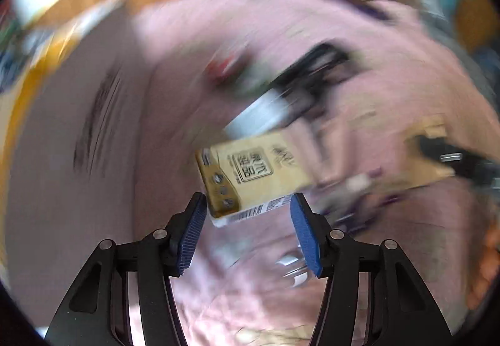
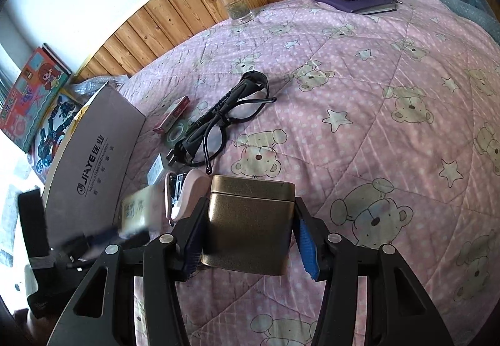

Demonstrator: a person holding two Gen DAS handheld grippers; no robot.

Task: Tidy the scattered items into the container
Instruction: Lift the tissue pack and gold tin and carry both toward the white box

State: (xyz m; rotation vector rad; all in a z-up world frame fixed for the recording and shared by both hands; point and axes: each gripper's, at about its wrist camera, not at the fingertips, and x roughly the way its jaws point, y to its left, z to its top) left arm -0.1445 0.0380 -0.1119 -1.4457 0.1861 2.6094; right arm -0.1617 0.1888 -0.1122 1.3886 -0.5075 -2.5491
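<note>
Tin (image 2: 250, 227) sits on the quilt (image 2: 375, 96) between my right tongs (image 2: 247, 236), pads at its sides, though I cannot tell if they grip. My left tongs (image 1: 248, 208) pinch a gold packet (image 1: 253, 177) in a blurred view. Most remains: glasses (image 2: 225, 124), stapler (image 2: 184, 193) and tape (image 2: 175, 133) lie beside the box (image 2: 93, 155), whose inside I cannot see.

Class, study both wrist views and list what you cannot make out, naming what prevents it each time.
- Left wrist view: motion blur smears everything beyond the tan printed packet in the left gripper, so the black items behind it cannot be identified.
- Right wrist view: the same packet is blurred; its print is unreadable.
- Right wrist view: the brown cardboard box shows only its outer wall; its contents are hidden.
- Right wrist view: the gold metal tin hides the quilt behind it.
</note>
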